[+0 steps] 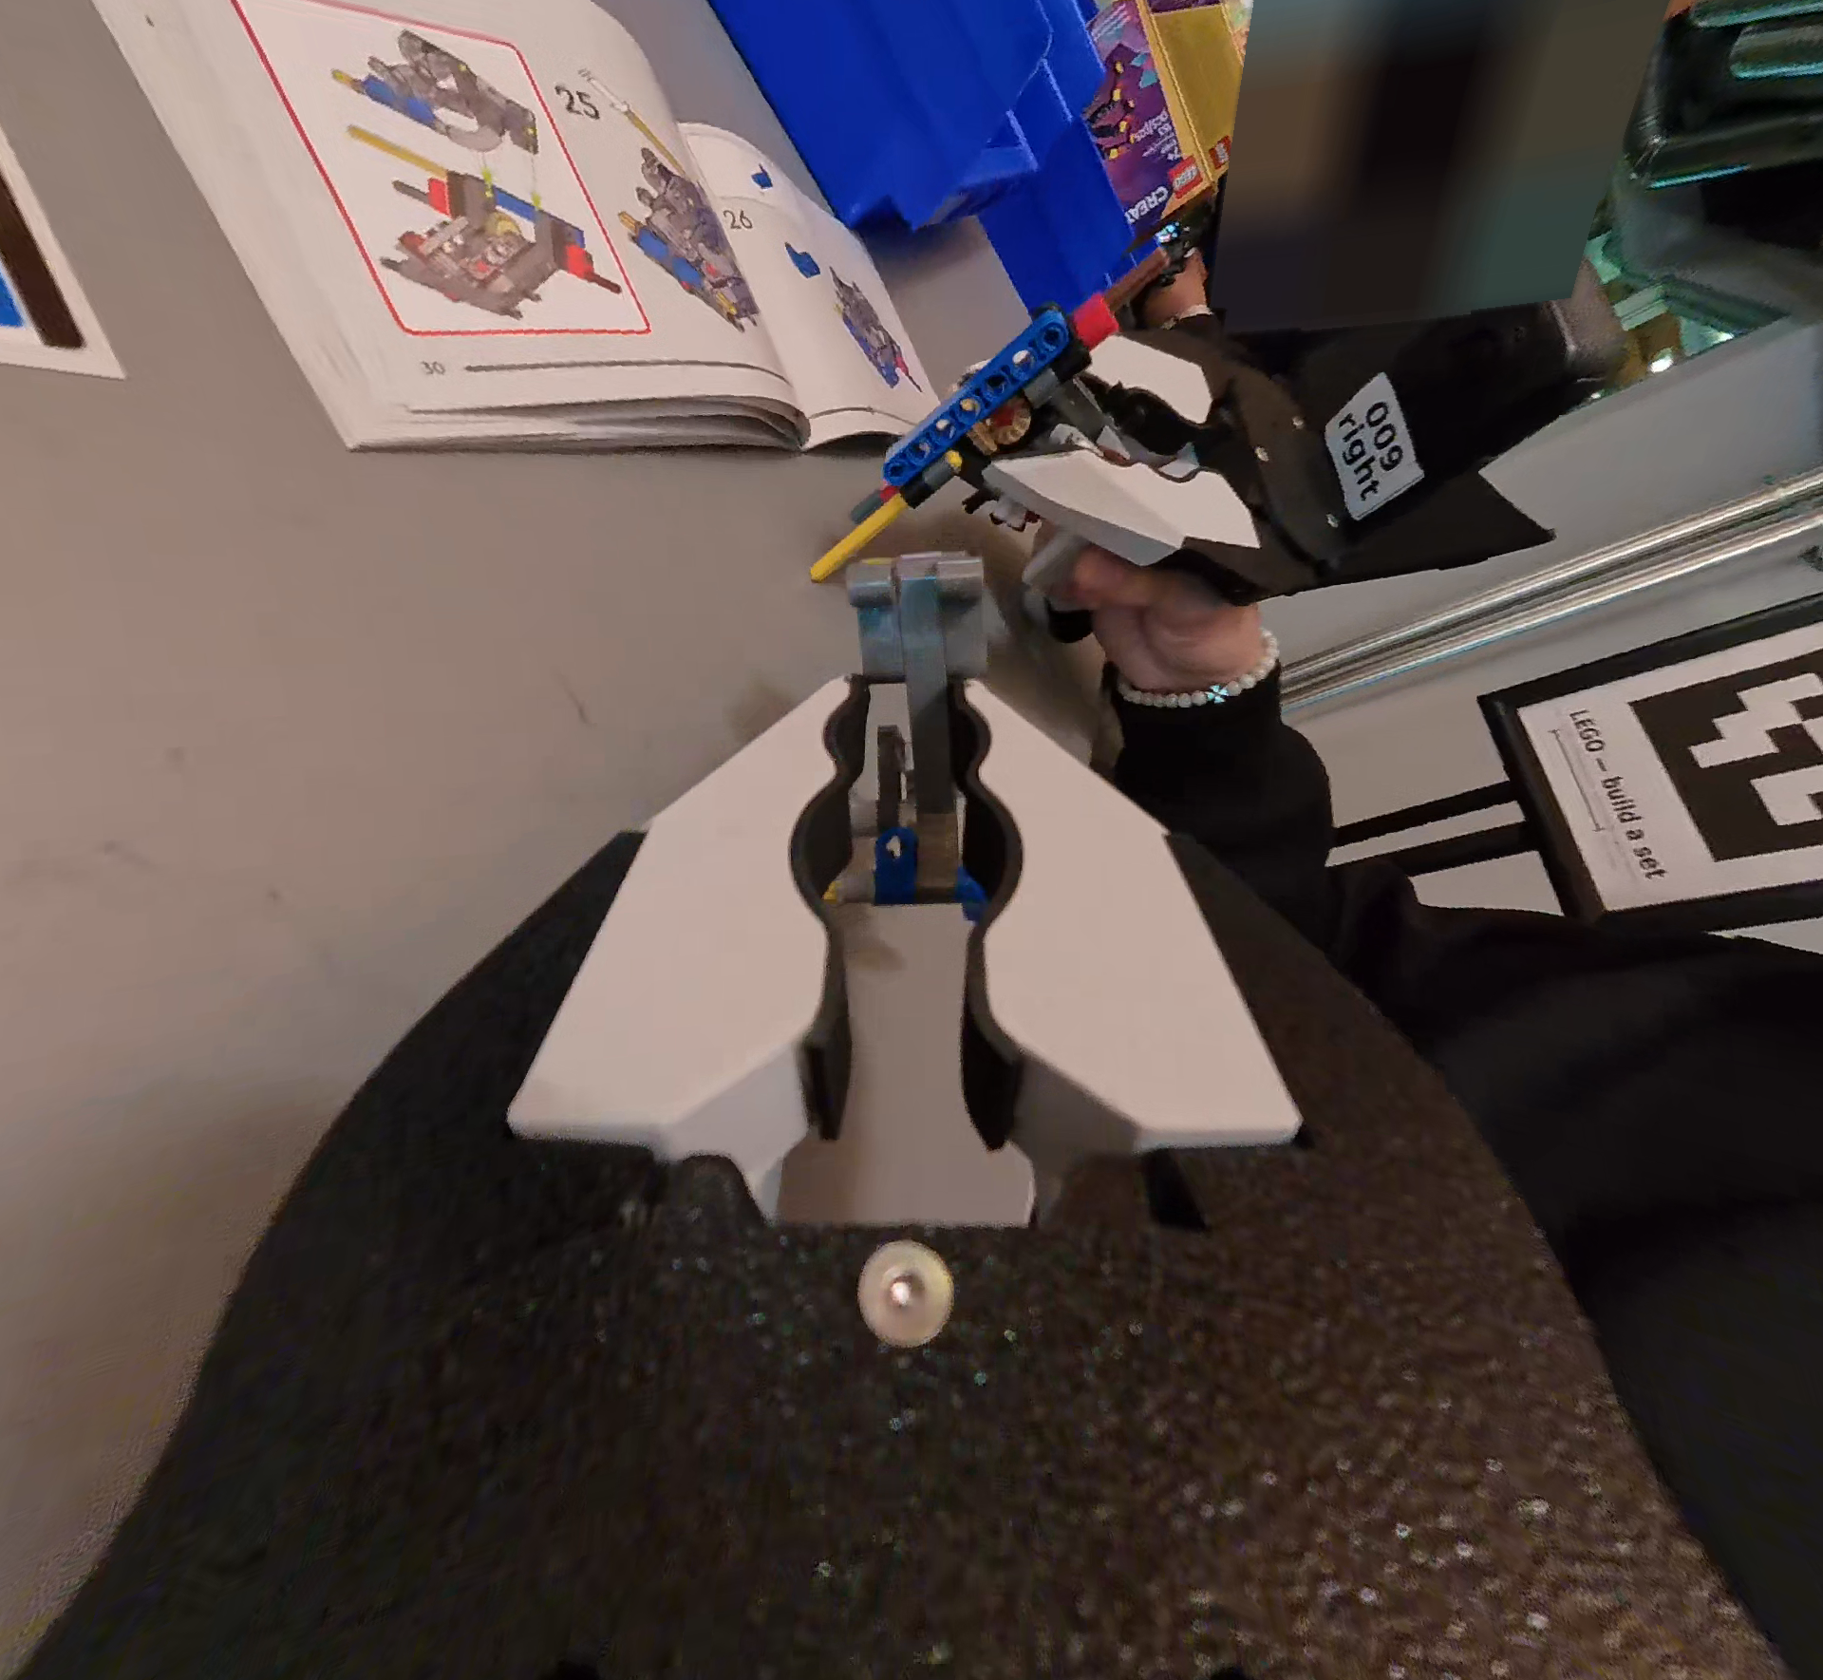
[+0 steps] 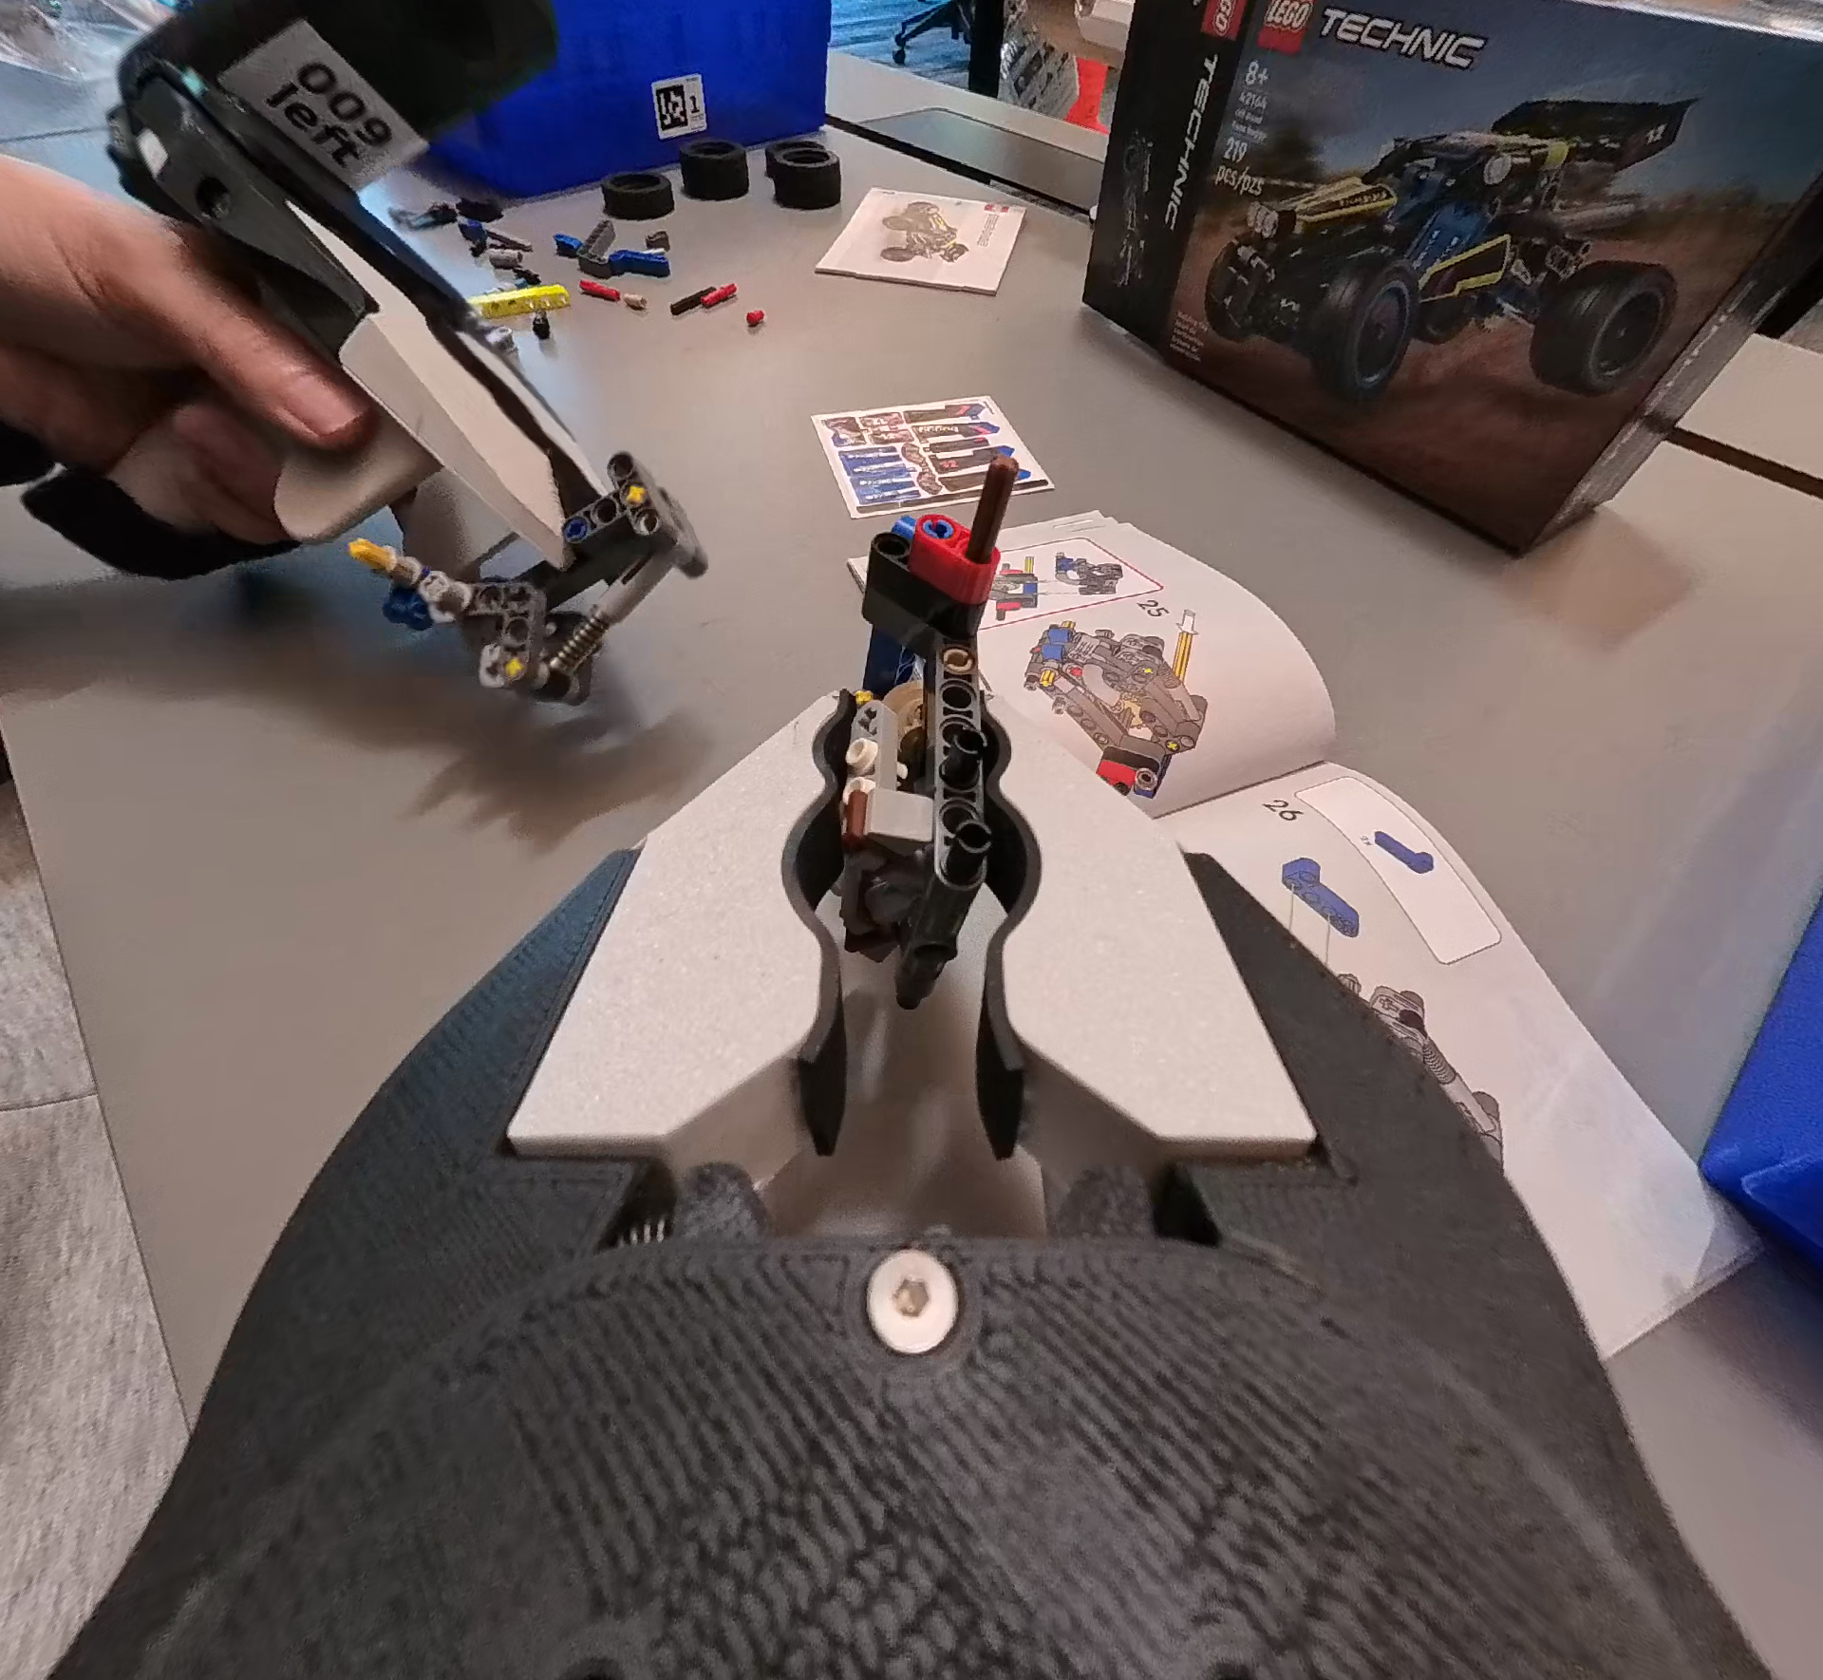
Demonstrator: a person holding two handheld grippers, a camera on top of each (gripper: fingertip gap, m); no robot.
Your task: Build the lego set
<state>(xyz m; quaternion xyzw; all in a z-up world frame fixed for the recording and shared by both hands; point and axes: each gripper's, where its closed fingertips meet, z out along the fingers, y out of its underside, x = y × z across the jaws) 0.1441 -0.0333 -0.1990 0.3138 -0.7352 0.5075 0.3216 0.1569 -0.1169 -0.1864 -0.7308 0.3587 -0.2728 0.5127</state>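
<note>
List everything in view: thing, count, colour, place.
Table: one, grey, under everything.
Instruction booklet: one, white, open, right of centre.
Sticker sheet: one, blue and black, behind the booklet.
Leaflet: one, white, near the tyres.
Set box: one, dark, far right.
Tyres: at least three, black, before the bin.
Bin: blue, far left.
Loose pieces: many, mixed colours, near the tyres.
Grey assembly: one, in the left tool.
Black-and-red assembly: one, in the right tool.
Left tool: shut.
Right tool: shut.
</note>
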